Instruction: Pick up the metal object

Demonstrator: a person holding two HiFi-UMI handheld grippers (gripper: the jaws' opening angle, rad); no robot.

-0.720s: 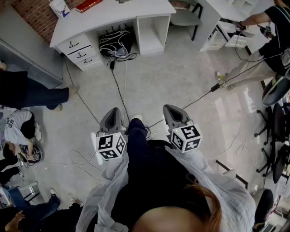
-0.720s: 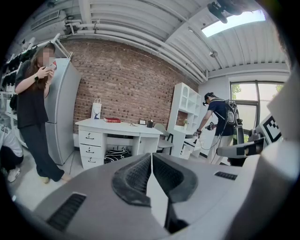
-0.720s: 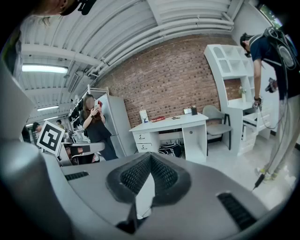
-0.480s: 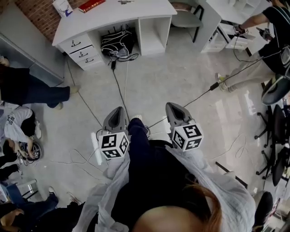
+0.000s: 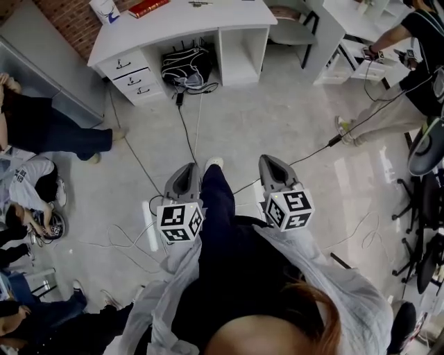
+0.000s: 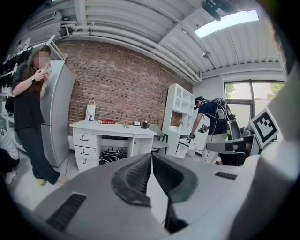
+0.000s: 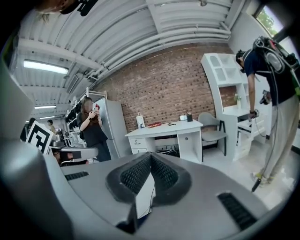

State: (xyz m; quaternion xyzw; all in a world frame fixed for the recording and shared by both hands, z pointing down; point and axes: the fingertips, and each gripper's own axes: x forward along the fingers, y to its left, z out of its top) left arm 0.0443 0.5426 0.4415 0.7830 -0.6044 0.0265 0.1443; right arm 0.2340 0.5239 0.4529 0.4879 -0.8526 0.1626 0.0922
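I cannot pick out any metal object for certain. Small dark items (image 6: 142, 124) stand on the white desk (image 5: 187, 21) far ahead, too small to identify. My left gripper (image 5: 186, 168) is held at waist height over the floor, its jaws shut with nothing between them; the left gripper view shows its tips (image 6: 151, 155) closed together. My right gripper (image 5: 269, 161) is level with it on the other side of my leg, also shut and empty (image 7: 150, 155). Both point toward the desk (image 7: 164, 127).
A black bag (image 5: 186, 66) lies under the desk, with cables (image 5: 191, 132) trailing over the floor toward me. A red book (image 5: 147, 7) and a white paper bag (image 5: 105, 10) are on the desktop. People stand at left (image 5: 41, 132) and right (image 5: 402, 62). A chair (image 5: 291, 24) stands beside the desk.
The person holding the grippers has stepped forward, one foot now ahead between the grippers. Both grippers stay shut and have shifted slightly right in the view.
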